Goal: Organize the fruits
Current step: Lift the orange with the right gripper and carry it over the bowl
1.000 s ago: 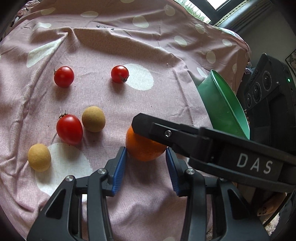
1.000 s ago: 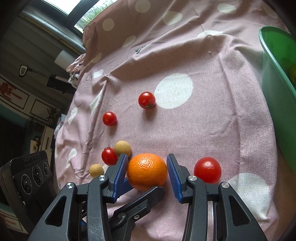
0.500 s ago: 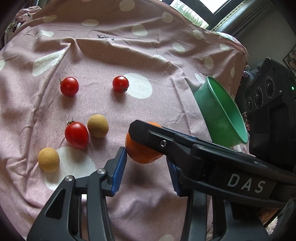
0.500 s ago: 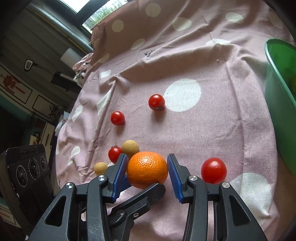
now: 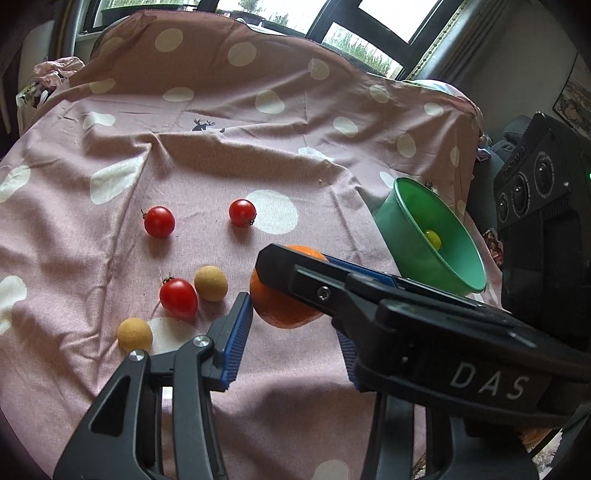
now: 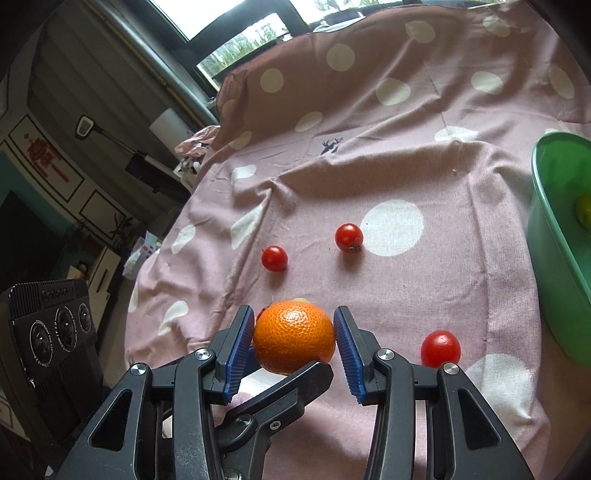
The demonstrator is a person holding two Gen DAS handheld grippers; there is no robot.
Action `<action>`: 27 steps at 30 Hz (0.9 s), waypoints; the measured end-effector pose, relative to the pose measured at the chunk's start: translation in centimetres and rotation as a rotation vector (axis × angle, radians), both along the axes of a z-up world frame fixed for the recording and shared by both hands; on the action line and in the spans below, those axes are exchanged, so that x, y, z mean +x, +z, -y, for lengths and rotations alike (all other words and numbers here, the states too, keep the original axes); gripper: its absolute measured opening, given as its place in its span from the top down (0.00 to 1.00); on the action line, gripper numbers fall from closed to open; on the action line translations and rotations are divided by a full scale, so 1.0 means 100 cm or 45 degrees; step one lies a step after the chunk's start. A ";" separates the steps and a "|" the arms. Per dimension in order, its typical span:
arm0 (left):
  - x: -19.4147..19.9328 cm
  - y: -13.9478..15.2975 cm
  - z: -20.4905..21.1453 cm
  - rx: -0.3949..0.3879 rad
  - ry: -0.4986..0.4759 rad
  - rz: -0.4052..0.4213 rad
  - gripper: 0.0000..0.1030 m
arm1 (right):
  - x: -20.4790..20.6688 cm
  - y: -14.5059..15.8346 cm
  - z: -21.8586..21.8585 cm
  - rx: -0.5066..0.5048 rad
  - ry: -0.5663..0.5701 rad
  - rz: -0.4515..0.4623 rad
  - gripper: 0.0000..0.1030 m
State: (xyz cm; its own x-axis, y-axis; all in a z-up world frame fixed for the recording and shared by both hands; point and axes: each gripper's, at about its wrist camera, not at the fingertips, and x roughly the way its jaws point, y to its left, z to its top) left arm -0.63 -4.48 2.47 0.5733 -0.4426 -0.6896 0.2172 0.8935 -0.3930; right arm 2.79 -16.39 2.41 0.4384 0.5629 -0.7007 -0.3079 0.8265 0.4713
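Right gripper (image 6: pixel 294 347) clamped on orange (image 6: pixel 293 336), lifted above polka-dot cloth (image 6: pixel 424 280). Left gripper (image 5: pixel 291 339) apart, holds nothing. Left view alone shows two tan fruits (image 5: pixel 210 283); right view alone, tomato (image 6: pixel 440 349) beside green bowl (image 6: pixel 546 258).

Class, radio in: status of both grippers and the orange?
Right gripper shut on orange. Left gripper open beside it. Green bowl ahead, path clear.

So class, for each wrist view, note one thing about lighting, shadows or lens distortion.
Left wrist view: soft daylight, faint shadows under the cherry tomatoes, dark fisheye corners. Right wrist view: bright highlight on the orange, overexposed window, curved edges.
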 end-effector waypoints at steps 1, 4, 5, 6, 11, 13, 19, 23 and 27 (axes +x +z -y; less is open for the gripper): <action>-0.002 0.002 -0.001 0.002 0.001 0.016 0.57 | -0.001 0.003 0.000 0.004 0.000 0.015 0.54; -0.005 0.008 0.000 0.012 0.002 0.054 0.57 | -0.006 0.010 -0.003 0.008 0.005 0.062 0.54; -0.006 0.010 0.000 0.018 0.001 0.068 0.57 | -0.007 0.012 -0.003 0.009 0.007 0.073 0.54; -0.008 0.011 0.001 0.022 0.002 0.087 0.57 | -0.008 0.014 -0.003 0.010 0.008 0.081 0.54; -0.012 0.021 0.004 0.031 0.006 0.156 0.57 | -0.013 0.024 -0.004 0.001 0.006 0.129 0.53; -0.014 0.026 0.005 0.038 0.005 0.178 0.57 | -0.016 0.029 -0.003 0.002 0.007 0.152 0.53; -0.018 0.040 0.015 0.047 -0.009 0.243 0.57 | -0.021 0.044 0.006 0.009 -0.002 0.208 0.53; -0.021 0.050 0.028 0.094 -0.026 0.313 0.56 | -0.022 0.051 0.016 0.021 -0.015 0.220 0.52; -0.021 0.057 0.040 0.101 -0.049 0.335 0.56 | -0.022 0.057 0.029 0.052 -0.039 0.214 0.52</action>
